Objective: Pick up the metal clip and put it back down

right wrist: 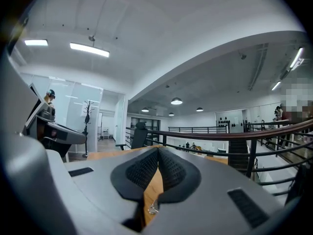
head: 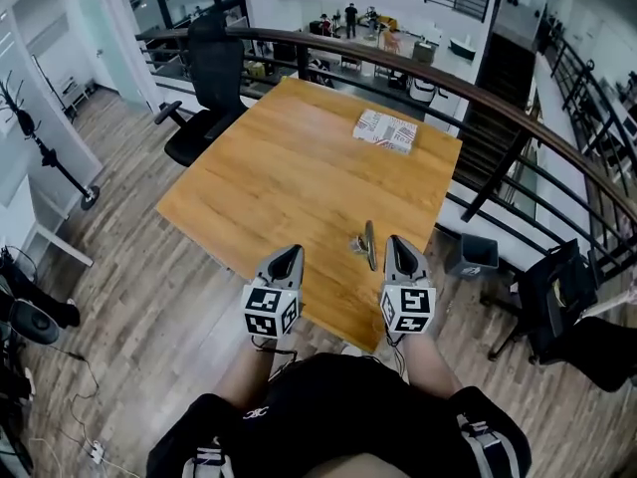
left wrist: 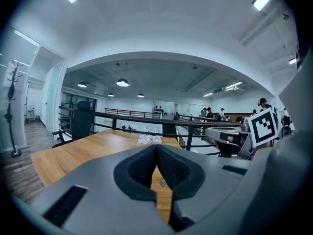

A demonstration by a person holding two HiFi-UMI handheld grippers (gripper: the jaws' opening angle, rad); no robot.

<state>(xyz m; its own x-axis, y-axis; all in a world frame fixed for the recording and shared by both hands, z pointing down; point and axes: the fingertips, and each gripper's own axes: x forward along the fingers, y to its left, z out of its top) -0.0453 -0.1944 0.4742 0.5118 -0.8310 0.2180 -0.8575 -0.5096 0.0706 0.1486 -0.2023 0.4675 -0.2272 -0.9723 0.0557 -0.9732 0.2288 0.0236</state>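
Both grippers hover side by side over the near edge of the wooden table [head: 299,167]. The left gripper [head: 288,254] has its jaws pressed together with nothing between them, and so does the right gripper [head: 397,244]. The metal clip [head: 366,244] stands on the tabletop between the two, just beside the right gripper's tip. A patterned packet [head: 386,130] lies at the far edge.
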